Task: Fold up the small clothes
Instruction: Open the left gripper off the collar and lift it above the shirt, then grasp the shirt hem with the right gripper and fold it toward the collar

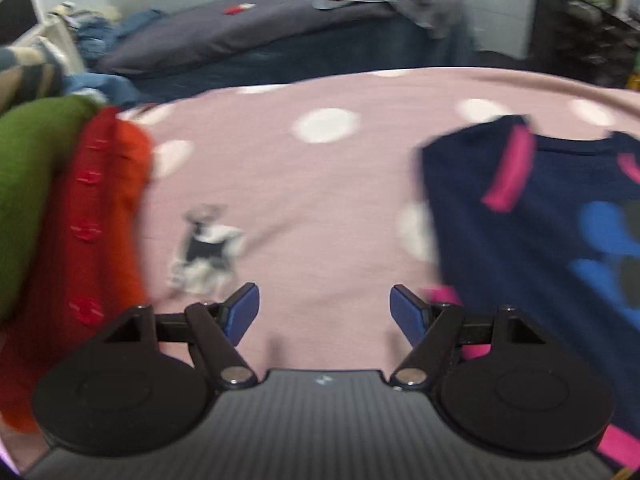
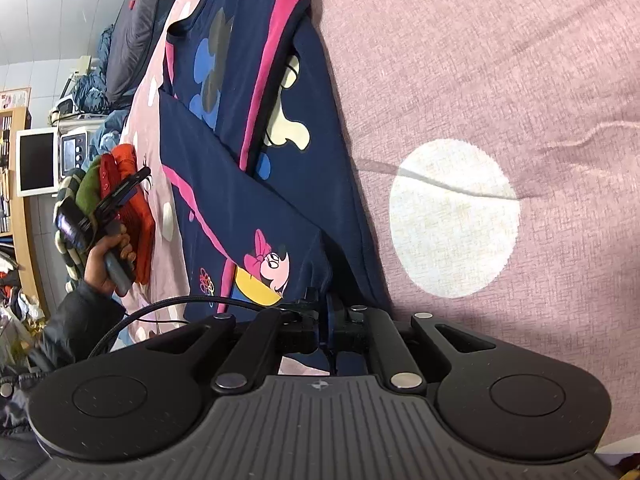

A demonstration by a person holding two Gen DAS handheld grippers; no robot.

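A navy child's garment (image 2: 240, 184) with pink trim and cartoon mouse prints lies partly folded on a pink bedspread (image 2: 500, 60) with white dots. My right gripper (image 2: 326, 320) sits at the garment's near hem, its jaws almost together with the navy cloth between them. In the left wrist view the same garment (image 1: 540, 220) lies at the right. My left gripper (image 1: 325, 312) hovers open over bare bedspread (image 1: 320, 200), holding nothing. It also shows in the right wrist view as the left gripper (image 2: 132, 184), held by a hand (image 2: 108, 256).
A folded red garment (image 1: 100, 220) and a green one (image 1: 28, 184) are stacked at the bedspread's left edge. A dark bed (image 1: 280, 36) with clothes stands behind. A shelf with a monitor (image 2: 36, 160) is at the far left. A black cable (image 2: 160, 304) trails there too.
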